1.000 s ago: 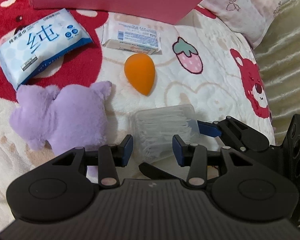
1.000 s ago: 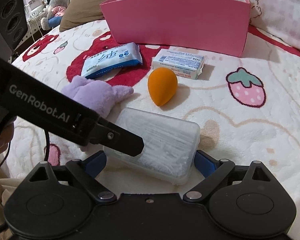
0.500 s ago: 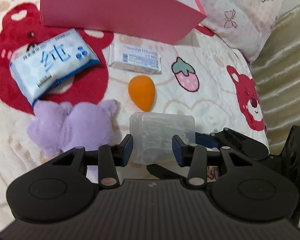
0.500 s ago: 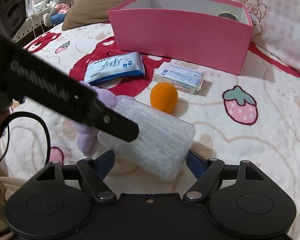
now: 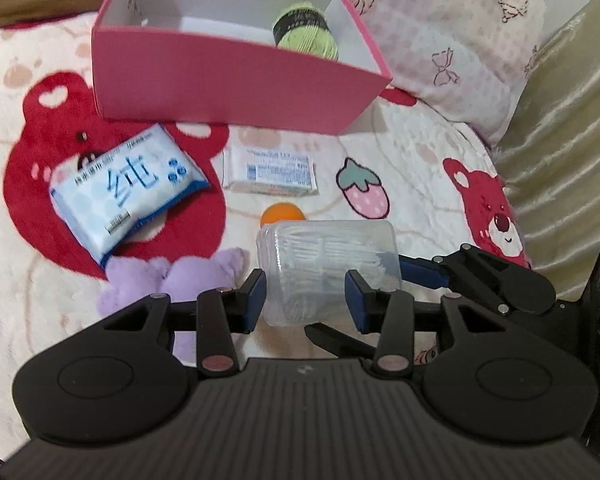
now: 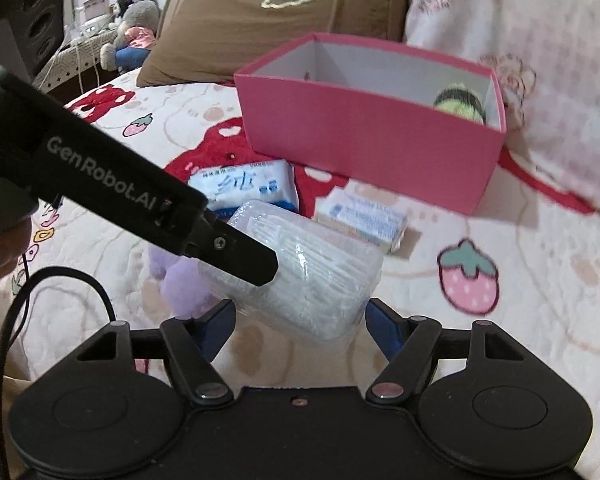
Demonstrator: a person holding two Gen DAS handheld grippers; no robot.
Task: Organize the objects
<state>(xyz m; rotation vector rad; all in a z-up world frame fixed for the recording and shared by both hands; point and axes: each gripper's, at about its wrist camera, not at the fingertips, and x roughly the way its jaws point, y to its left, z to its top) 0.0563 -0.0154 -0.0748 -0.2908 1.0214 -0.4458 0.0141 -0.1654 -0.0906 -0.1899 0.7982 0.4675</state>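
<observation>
A clear plastic box of cotton swabs (image 5: 328, 264) (image 6: 312, 276) is lifted off the bedspread, tilted. My right gripper (image 6: 300, 320) is shut on it across its long ends; its blue fingers (image 5: 422, 274) also show in the left wrist view. My left gripper (image 5: 306, 294) straddles the box's near end with its blue pads close to the sides; contact cannot be told. The pink box (image 5: 236, 76) (image 6: 364, 140) stands open behind, with a green yarn ball (image 5: 306, 30) (image 6: 460, 104) inside.
On the bedspread lie a blue wet-wipes pack (image 5: 128, 188) (image 6: 244, 184), a white soap packet (image 5: 272, 170) (image 6: 364, 220), an orange sponge (image 5: 282, 214) and a purple plush toy (image 5: 172, 276) (image 6: 180, 276). Pillows (image 6: 276, 16) lie behind the box.
Both grippers have risen with the swab box, which left the bedspread and tilted. The pink box's inside has come into view.
</observation>
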